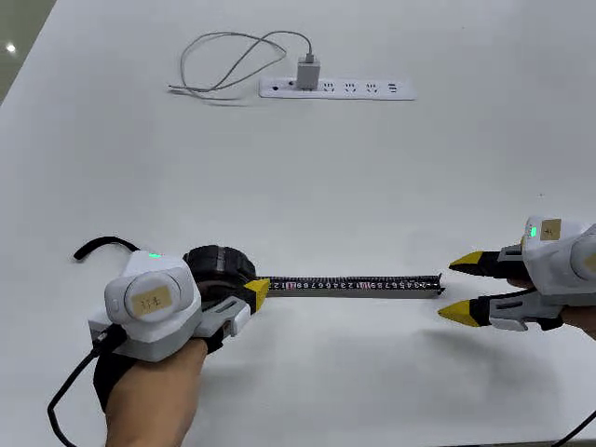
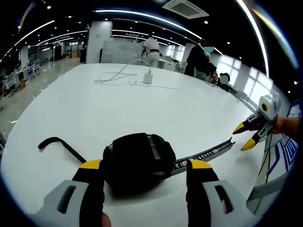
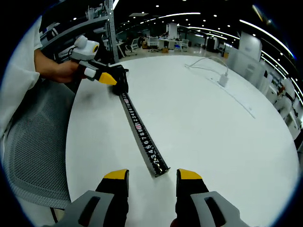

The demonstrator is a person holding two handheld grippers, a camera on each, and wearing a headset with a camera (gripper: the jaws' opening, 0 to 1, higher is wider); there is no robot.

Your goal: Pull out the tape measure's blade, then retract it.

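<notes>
1 blade (image 1: 354, 283) extended, tip unheld.
Risk: unguided blade snaps back, jolting tape measure (image 1: 219, 268) from left gripper's (image 2: 144, 164) clamp; right gripper (image 1: 463, 288) wide, off tip.

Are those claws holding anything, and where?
The left gripper clamps the tape measure by its black case. The right gripper is open, holding nothing, just beyond the end of the blade.
</notes>
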